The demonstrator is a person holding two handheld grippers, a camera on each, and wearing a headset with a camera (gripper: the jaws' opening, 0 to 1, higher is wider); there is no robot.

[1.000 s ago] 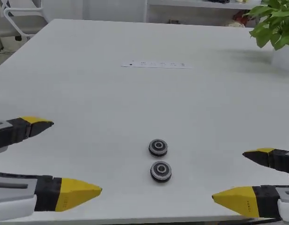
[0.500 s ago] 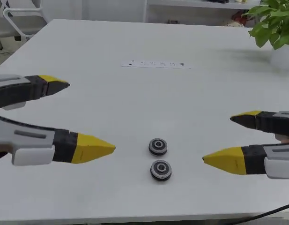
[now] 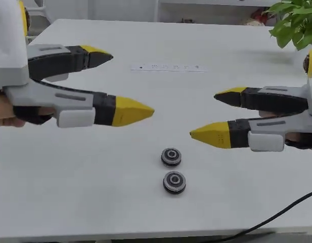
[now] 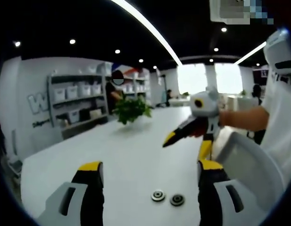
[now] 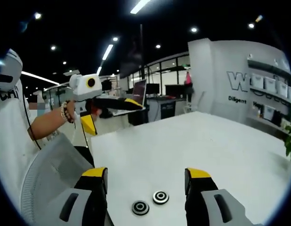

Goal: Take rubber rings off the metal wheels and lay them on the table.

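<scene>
Change: over the last second the grey, yellow-tipped left gripper (image 3: 126, 83) and its twin, the right gripper (image 3: 206, 115), had lifted from the near edge and swung inward toward each other. The wheels had not stirred.
Wheels: two small round metal wheels lay flat near the front of the table, the far wheel (image 3: 171, 157) just beside the near wheel (image 3: 174, 182), apart from each other and from both grippers.
Rings: each wheel wore its black rubber ring around the rim, so to my eye no ring had come off yet.
Left gripper: jaws spread wide and empty, hovering above the table to the left of the pair. In the left gripper view the wheels sat low between its tips.
Right gripper: likewise parted with nothing in it, hanging to the right of the pair and aimed at the left one.
Why so: I took the facing pose as a set-up, one gripper to steady a wheel while the other peels.
Table: the plain white table (image 3: 95, 192) left bare room around the wheels for the rings.
Beyond: a white inset strip (image 3: 168, 68) lay far across the top, a green leafy plant (image 3: 295, 23) stood at the far right corner, and a black cable (image 3: 267, 220) trailed off the near edge.
</scene>
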